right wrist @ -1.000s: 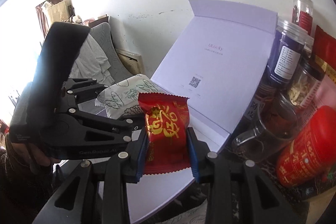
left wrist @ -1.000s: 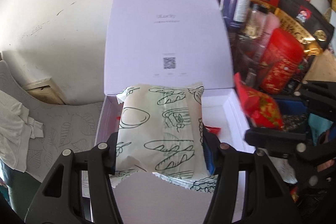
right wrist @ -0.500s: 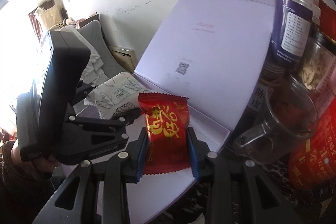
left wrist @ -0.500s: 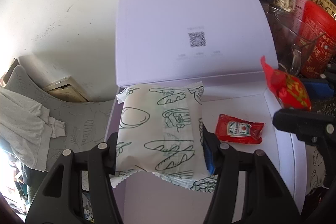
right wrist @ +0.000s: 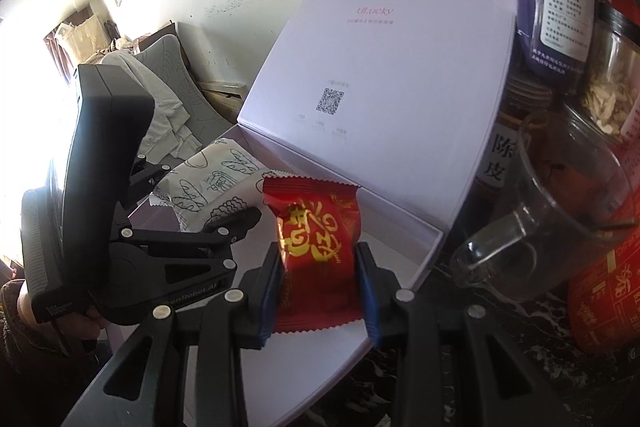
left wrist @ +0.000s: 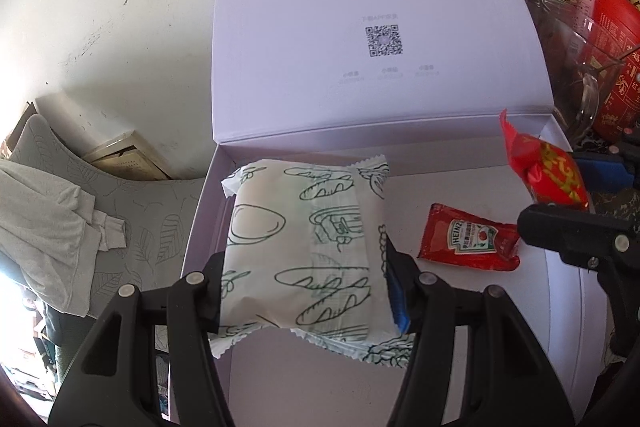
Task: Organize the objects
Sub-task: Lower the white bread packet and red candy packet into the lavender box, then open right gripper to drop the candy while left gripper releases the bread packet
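Box (left wrist: 560, 311) lies open under my grippers; my left gripper (left wrist: 304, 291) pinches the bread pack (left wrist: 304, 247), my right gripper (right wrist: 320, 291) pinches the red snack (right wrist: 316, 251) near the ketchup (left wrist: 468, 239).

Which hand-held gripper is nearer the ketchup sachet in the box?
Right, by a little. The right hand-held gripper, holding a red snack pack, sits just beside the ketchup sachet. The left hand-held gripper, clamping the bread packet, is across the box.
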